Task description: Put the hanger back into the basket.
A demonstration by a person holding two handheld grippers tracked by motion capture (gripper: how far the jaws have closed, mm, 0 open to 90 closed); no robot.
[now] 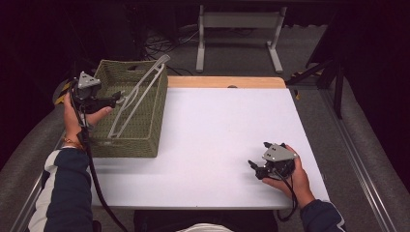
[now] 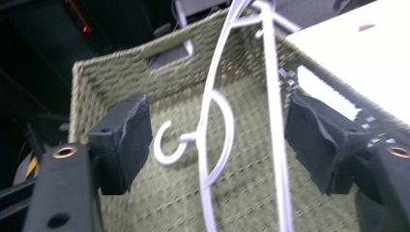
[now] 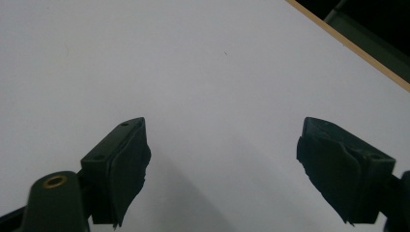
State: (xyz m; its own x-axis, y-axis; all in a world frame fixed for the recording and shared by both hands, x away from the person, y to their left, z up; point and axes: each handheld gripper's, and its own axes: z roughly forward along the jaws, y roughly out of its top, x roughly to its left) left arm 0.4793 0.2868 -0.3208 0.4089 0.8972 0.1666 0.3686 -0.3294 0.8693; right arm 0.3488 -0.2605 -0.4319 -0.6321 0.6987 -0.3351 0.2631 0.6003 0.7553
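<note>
Two grippers: our left gripper (image 1: 117,98), jaws apart, faces the white wire coat hanger (image 2: 212,121) in the woven olive basket (image 1: 145,137), hanger ends cropped; our right gripper (image 1: 257,167), lower right, stands apart.

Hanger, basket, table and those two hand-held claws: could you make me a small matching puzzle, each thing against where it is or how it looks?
Things:
1. hanger
2. basket
3. left gripper
4. right gripper

Descriptions:
A. woven, green, at the table's left edge
B. open, low over bare white tabletop
C. white, leaning inside the basket
D. open, its pads either side of the hanger's hook

Pairs: 1-C, 2-A, 3-D, 4-B
</note>
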